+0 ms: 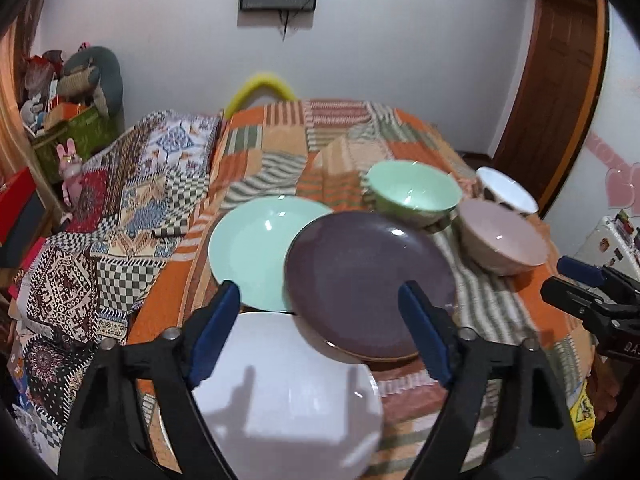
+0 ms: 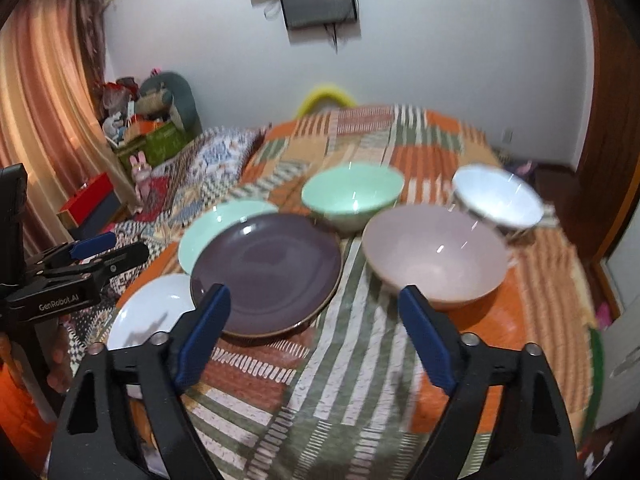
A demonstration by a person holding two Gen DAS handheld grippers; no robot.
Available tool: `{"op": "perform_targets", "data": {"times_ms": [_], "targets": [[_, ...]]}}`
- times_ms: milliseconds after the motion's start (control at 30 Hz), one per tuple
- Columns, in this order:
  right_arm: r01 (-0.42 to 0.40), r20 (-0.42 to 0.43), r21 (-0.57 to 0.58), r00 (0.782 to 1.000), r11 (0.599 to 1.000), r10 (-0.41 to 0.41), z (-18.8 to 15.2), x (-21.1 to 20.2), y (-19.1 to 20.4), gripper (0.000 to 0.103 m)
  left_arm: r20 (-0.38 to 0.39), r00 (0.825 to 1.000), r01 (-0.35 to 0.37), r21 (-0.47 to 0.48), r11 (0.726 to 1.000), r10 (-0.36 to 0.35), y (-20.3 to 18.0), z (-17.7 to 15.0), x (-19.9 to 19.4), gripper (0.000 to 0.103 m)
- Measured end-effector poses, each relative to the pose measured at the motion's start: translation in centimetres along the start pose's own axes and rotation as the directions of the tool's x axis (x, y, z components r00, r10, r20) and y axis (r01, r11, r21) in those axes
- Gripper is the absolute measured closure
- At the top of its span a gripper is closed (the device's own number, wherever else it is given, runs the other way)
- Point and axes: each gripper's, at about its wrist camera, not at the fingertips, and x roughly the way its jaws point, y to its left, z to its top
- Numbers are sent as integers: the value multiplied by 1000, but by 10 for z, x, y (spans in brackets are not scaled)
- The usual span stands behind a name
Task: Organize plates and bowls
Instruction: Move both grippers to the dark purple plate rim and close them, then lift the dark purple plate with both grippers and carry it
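Observation:
Three plates lie on the patchwork cloth: a white plate nearest, a mint plate behind it, and a purple plate overlapping both. Three bowls stand to the right: a mint bowl, a pink bowl and a white bowl. My left gripper is open and empty above the white plate. My right gripper is open and empty above the cloth, between the purple plate and the pink bowl. The mint bowl, white bowl, mint plate and white plate also show there.
The patchwork cloth covers the table. A second patterned cloth drapes off to the left. Boxes and soft toys pile at the far left by the wall. A wooden door stands at the right. A yellow chair back rises behind the table.

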Motion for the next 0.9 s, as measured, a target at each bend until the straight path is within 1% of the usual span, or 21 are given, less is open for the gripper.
{"op": "perform_targets", "data": {"times_ms": [33,67,100,133,167,233,267,467,567,667,833,900], "targets": [[-12,-32,16,999,1000,13,0,11,-3,33,-9,1000,-1,0,1000,1,3,1,5,28],[-15,-50,24,999,1000,16,-1,16,-4,37,-16,1000,-2,-2,1000,2,7,2,11,29],[-15,-69,31,997,999,17,-1,22,-5,37,-22,1000,2,-8,1000,-2,12,4,18,29],[-12,-87,38,996,999,15,-2,29,-7,41,-29,1000,7,-15,1000,-7,16,5,23,31],[-8,-97,42,995,999,12,-1,34,-8,47,-40,999,15,-25,1000,-16,22,7,30,35],[1,-118,54,993,999,6,0,43,-10,56,-59,998,22,-36,999,-24,30,11,43,41],[2,-128,65,992,998,6,0,48,-12,58,-67,998,19,-36,999,-22,31,13,47,43],[18,-160,63,987,998,-8,0,65,-11,60,-125,992,20,-24,1000,-23,39,18,82,57],[26,-184,65,983,998,-14,0,76,-10,60,-162,985,43,-39,998,-49,43,19,98,63],[30,-202,62,979,998,-17,-1,83,-9,65,-192,977,80,-69,994,-92,48,18,110,64],[30,-240,75,971,997,-11,-1,95,-11,70,-216,969,105,-91,990,-123,51,17,126,68],[29,-244,78,970,997,-9,-1,98,-11,71,-217,969,101,-87,991,-118,51,18,130,70]]}}
